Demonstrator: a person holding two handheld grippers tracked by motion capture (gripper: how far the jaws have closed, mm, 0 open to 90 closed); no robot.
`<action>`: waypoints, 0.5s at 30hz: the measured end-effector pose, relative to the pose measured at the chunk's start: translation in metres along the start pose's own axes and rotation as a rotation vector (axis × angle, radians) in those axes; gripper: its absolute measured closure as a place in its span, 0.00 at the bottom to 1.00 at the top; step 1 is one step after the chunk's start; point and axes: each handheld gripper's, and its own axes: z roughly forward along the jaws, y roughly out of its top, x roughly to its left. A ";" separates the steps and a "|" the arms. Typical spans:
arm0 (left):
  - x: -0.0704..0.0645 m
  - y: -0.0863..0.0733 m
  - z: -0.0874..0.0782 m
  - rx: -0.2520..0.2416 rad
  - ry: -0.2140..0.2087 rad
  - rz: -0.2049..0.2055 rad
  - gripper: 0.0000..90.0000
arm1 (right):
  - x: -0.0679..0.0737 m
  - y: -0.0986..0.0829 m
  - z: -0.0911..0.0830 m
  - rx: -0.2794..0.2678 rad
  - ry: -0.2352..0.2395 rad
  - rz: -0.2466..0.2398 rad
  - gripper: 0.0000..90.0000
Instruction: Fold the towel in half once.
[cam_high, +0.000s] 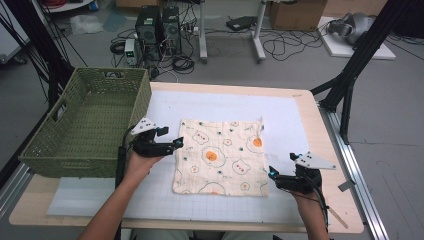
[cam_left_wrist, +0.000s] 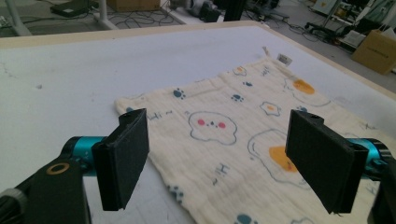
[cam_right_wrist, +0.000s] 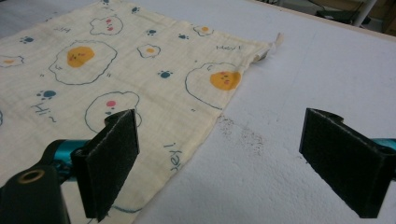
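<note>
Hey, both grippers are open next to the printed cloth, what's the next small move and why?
Probably lower each gripper onto its near edge of the cloth and close. The left gripper hangs open over the cloth's left edge, and the right gripper sits open at its near right corner, one jaw over fabric, one over the white mat. The cloth lies flat and unheld, so pinching comes before any lifting or folding.

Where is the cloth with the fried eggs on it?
In the high view the cloth lies flat in the middle of the white mat, between the left gripper and the right gripper, right of the green basket.
</note>
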 end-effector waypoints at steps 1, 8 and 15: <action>0.001 0.003 0.004 0.007 0.003 -0.005 0.25 | 0.000 0.000 0.000 -0.004 0.000 -0.001 0.12; 0.009 0.019 0.033 0.064 0.021 -0.006 0.25 | -0.001 0.000 0.000 -0.001 0.003 0.003 0.12; 0.021 0.023 0.058 0.115 0.049 -0.014 0.31 | 0.000 0.001 -0.001 0.000 0.011 -0.001 0.12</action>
